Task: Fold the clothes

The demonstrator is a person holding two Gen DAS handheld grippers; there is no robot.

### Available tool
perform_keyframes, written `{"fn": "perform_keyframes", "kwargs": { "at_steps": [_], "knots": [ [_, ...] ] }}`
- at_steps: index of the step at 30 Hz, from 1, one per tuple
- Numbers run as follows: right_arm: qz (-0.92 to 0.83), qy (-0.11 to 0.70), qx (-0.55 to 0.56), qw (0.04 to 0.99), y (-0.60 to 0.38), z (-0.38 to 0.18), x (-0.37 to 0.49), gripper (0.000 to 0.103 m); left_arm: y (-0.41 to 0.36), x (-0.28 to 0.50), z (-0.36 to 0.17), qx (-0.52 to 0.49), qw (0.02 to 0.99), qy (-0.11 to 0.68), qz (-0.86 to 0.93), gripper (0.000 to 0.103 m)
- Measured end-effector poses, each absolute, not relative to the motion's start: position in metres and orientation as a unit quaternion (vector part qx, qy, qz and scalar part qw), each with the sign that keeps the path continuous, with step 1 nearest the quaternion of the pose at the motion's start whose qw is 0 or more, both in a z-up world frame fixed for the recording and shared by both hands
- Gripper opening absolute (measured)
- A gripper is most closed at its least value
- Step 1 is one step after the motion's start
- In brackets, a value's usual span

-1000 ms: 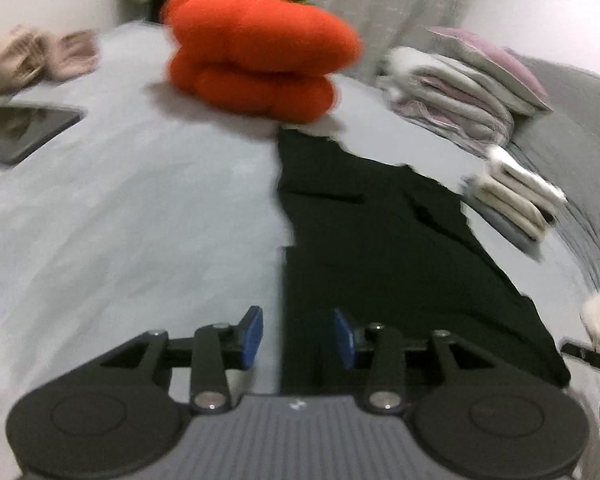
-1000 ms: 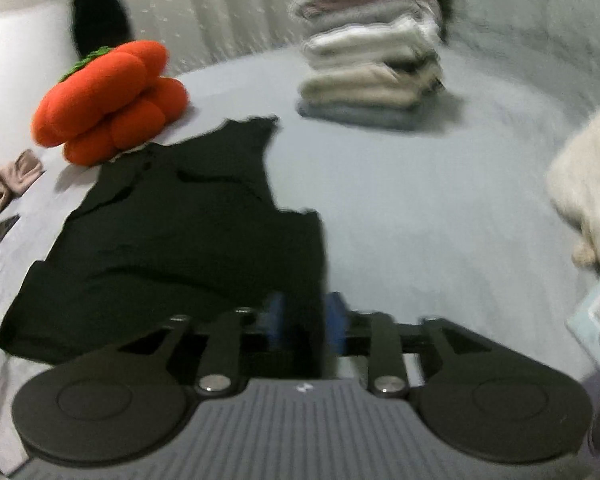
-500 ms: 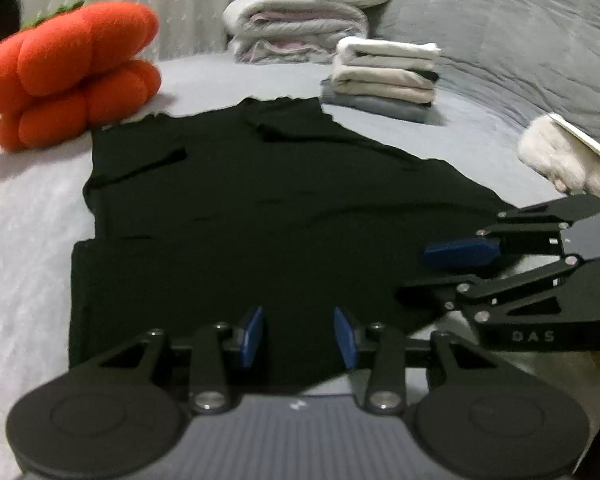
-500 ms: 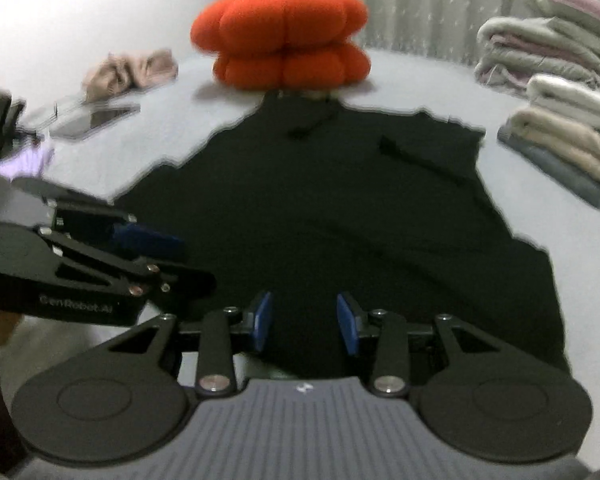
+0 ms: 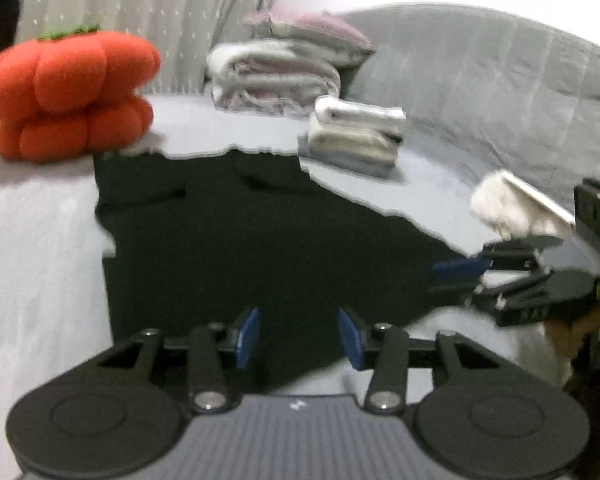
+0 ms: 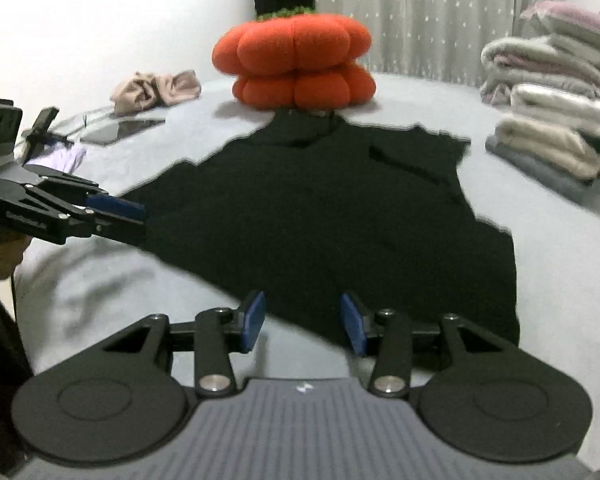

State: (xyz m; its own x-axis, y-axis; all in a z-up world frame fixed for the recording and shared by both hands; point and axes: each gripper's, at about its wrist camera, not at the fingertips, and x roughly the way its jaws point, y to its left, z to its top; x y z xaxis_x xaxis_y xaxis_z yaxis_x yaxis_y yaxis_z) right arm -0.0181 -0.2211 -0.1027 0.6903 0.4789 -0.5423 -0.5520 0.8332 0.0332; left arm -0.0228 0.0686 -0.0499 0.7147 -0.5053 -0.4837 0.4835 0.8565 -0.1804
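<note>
Black knit garment (image 6: 332, 216) spread mostly flat on grey bed (image 5: 40, 240), collar end toward far edge, touching/just below orange plush pumpkin cushion (image 6: 296, 68); hem end at near edge by both grippers. Sleeves appear tucked in over body, so could be mid-fold or just laid out; can't settle which.

Left gripper (image 5: 298, 338): fingers apart, nothing between, hovering over near hem. Right gripper (image 6: 302, 322): fingers apart too, empty, over hem on opposite near corner. In left view right gripper seen side-on at hem corner, seemingly pointing inward.

Risks from here:
- Black on black, layers hard to read. Pinching top layer only → fold drags one ply, tucked sleeve pulls out.
- Soft bed cover under hem. Going too deep → bedsheet caught w/ fabric, whole thing bunches.
- Uneven grab btw the two grippers → skewed fold line, hem corners not meeting shoulders.
- Folding toward far edge → collar already against cushion, little room; garment could ride up on it or shove it.
- Stack of folded cream and grey clothes (image 6: 552, 140) near right side of bed; wide swing w/ right gripper could clip it. Bigger pile of folded white and pink blankets (image 5: 276, 68) behind, less exposed.
- Dark tablet (image 6: 120, 130) and crumpled beige cloth (image 6: 156, 88) near left far corner, well apart, low risk.
- Frames motion-blurred, so edge positions approx.
</note>
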Motion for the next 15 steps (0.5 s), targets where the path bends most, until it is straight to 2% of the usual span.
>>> {"fn": "perform_keyframes", "kwargs": {
  "at_steps": [7, 15],
  "knots": [
    [0.25, 0.251, -0.062, 0.933, -0.186, -0.096, 0.018, 0.049, 0.047, 0.032, -0.057, -0.02, 0.939, 0.272, -0.21, 0.053],
    [0.194, 0.292, -0.059, 0.935, -0.193, -0.119, 0.05, 0.048, 0.062, 0.05, -0.081, -0.005, 0.94, 0.305, -0.15, 0.052]
  ]
}}
